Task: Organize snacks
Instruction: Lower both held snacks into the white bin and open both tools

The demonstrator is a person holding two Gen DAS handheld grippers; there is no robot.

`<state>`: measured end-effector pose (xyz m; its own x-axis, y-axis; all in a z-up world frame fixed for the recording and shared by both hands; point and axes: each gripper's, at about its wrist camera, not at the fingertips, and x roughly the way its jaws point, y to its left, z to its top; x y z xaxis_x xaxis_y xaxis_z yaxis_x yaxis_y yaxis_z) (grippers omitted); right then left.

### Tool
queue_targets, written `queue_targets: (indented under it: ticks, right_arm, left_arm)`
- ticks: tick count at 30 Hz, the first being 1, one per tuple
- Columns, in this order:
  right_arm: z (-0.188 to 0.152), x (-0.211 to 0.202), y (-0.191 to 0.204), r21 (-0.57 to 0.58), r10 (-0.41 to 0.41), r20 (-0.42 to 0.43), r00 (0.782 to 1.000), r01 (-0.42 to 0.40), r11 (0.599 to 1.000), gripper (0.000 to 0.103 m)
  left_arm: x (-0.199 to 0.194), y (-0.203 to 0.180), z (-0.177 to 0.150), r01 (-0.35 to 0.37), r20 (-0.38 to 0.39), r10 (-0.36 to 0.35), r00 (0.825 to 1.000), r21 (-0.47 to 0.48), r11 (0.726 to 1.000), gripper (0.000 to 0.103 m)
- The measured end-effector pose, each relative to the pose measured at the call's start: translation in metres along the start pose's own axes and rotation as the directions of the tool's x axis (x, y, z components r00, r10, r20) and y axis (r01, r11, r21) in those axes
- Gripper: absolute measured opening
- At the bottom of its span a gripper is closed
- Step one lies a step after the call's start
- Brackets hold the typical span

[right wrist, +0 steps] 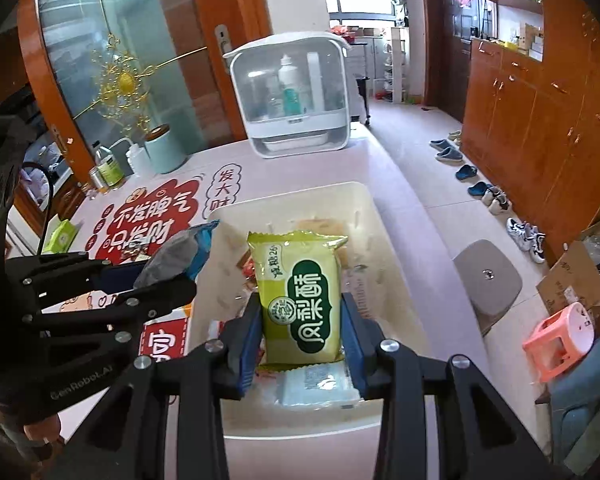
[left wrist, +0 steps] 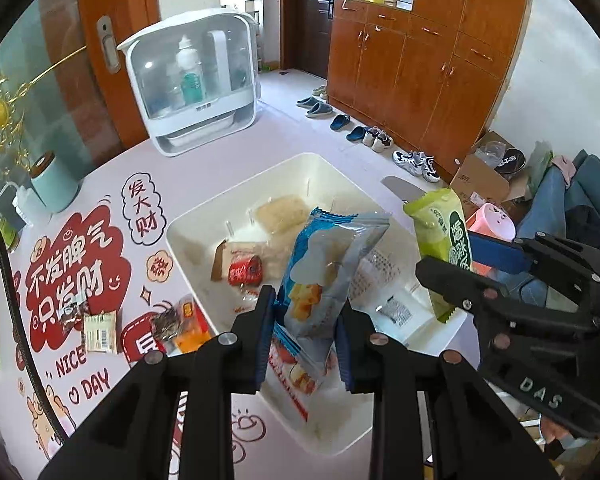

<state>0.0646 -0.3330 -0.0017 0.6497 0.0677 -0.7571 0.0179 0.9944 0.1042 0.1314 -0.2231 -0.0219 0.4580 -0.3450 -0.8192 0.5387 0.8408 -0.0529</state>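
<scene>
My left gripper [left wrist: 306,322] is shut on a blue and white snack packet [left wrist: 324,276] and holds it upright over the white bin [left wrist: 204,220]. My right gripper [right wrist: 302,334] is shut on a green pastry packet [right wrist: 300,296], also above the white bin [right wrist: 384,216]. In the left wrist view the right gripper [left wrist: 456,268] with its green packet [left wrist: 440,232] hangs at the right, over the bin's right side. In the right wrist view the left gripper [right wrist: 156,280] with the blue packet [right wrist: 188,248] is at the left. Several wrapped snacks lie in the bin, among them a red one [left wrist: 246,272].
Loose snacks [left wrist: 100,332] and an orange packet [left wrist: 188,328] lie on the pink printed table mat [left wrist: 80,272] left of the bin. A white lidded cabinet [left wrist: 192,80], a teal canister [left wrist: 54,184] and bottles [right wrist: 108,168] stand at the back. A grey stool [right wrist: 486,276] and pink stool [right wrist: 560,340] stand beside the table.
</scene>
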Motion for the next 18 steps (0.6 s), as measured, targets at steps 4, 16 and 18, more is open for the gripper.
queue_targets:
  ticks: [4,16,18]
  right_arm:
    - [0.003,0.003,-0.004,-0.005,-0.035,-0.001,0.999,0.035,0.999,0.038]
    - [0.0,0.018,-0.016,0.013,-0.098,-0.053,0.994,0.099,0.995,0.057]
    - [-0.002,0.017,-0.019,0.021,-0.091,-0.05,0.995,0.093,0.995,0.069]
  left_arm:
    - [0.008,-0.006,0.007,-0.024,0.003,0.024,1.0,0.017,1.0,0.026]
    - [0.022,0.017,0.004,-0.098,-0.01,0.098,0.995,-0.043,0.994,0.088]
    - [0.024,0.022,0.0,-0.088,-0.024,0.087,0.996,-0.051,0.995,0.088]
